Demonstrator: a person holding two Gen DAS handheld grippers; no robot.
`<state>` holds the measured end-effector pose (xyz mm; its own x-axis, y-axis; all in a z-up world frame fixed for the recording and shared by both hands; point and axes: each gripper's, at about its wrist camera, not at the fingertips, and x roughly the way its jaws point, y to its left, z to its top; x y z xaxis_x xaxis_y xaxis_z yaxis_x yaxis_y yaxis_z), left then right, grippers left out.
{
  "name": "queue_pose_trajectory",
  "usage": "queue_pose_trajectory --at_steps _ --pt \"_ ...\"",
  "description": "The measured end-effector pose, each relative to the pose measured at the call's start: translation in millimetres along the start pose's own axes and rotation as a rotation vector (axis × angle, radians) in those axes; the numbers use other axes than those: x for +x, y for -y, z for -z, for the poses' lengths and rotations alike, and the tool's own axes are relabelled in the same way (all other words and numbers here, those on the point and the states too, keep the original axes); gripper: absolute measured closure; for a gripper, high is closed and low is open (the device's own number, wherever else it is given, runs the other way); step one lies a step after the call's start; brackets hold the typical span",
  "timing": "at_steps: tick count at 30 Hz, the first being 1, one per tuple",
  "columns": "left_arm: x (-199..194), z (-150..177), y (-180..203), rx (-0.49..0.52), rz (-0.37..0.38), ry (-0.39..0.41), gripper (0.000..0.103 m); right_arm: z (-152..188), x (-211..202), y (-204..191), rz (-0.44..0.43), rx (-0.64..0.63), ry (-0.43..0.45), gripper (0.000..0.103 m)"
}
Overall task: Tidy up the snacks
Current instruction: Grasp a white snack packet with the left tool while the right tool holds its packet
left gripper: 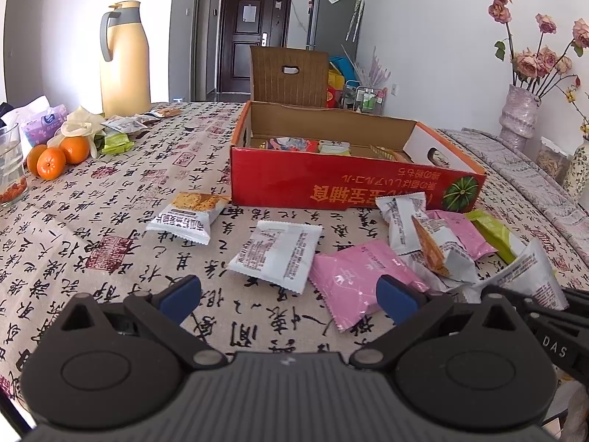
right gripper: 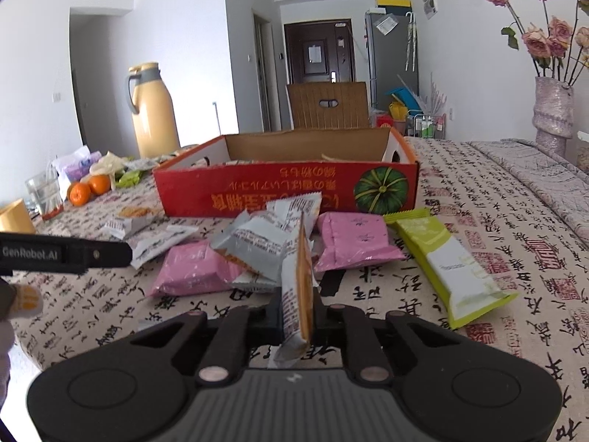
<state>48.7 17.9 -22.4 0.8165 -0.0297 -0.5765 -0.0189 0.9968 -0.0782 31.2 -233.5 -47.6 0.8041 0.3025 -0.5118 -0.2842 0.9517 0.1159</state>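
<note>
Right gripper [right gripper: 299, 313] is clamped on a grey-white foil snack packet with an orange cracker print [right gripper: 297, 294], held on edge, its long axis running straight away from the gripper toward the red cardboard box with a green pumpkin printed on its side [right gripper: 287, 191]. The box lies dead ahead of that packet, across the loose pile, its open top facing up and its near long wall broadside to the gripper (a few packets already sit inside, seen from the left wrist view). So the carry looks like a forward-and-up move over the near wall, then a release.

Left gripper [left gripper: 291, 294] is spread wide and holds nothing, low over the calligraphy-print tablecloth surface [left gripper: 121, 228]. Just ahead of it lie a white rectangular packet [left gripper: 276, 254] and a pink pillow-shaped packet [left gripper: 353, 276], the pink one touching or nearly under its right finger [left gripper: 399, 296]. The box [left gripper: 342, 188] is ahead and slightly right of it.

For the held packet the right hand is the nearer one. Other loose snacks: a second pink packet [right gripper: 353, 239], a lime-green and white wrapper [right gripper: 456, 269] on the right, a cracker packet [left gripper: 187, 213] off to the left. Most of the pile is still out of the box, so sorting is early to mid.
</note>
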Motion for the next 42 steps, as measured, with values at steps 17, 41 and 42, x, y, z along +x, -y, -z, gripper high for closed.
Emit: queue_pose_trajectory --at_steps 17,41,42 --pt "-5.7 16.2 62.4 0.082 0.029 -0.035 0.000 15.0 -37.2 20.9 0.001 0.056 0.066 0.091" --pt "12.4 36.9 92.9 0.072 -0.063 -0.165 0.009 40.7 -49.0 46.1 -0.033 0.102 0.057 0.091" --pt "11.5 37.0 92.7 0.072 -0.063 -0.162 0.012 40.8 -49.0 46.0 -0.034 0.101 0.057 0.091"
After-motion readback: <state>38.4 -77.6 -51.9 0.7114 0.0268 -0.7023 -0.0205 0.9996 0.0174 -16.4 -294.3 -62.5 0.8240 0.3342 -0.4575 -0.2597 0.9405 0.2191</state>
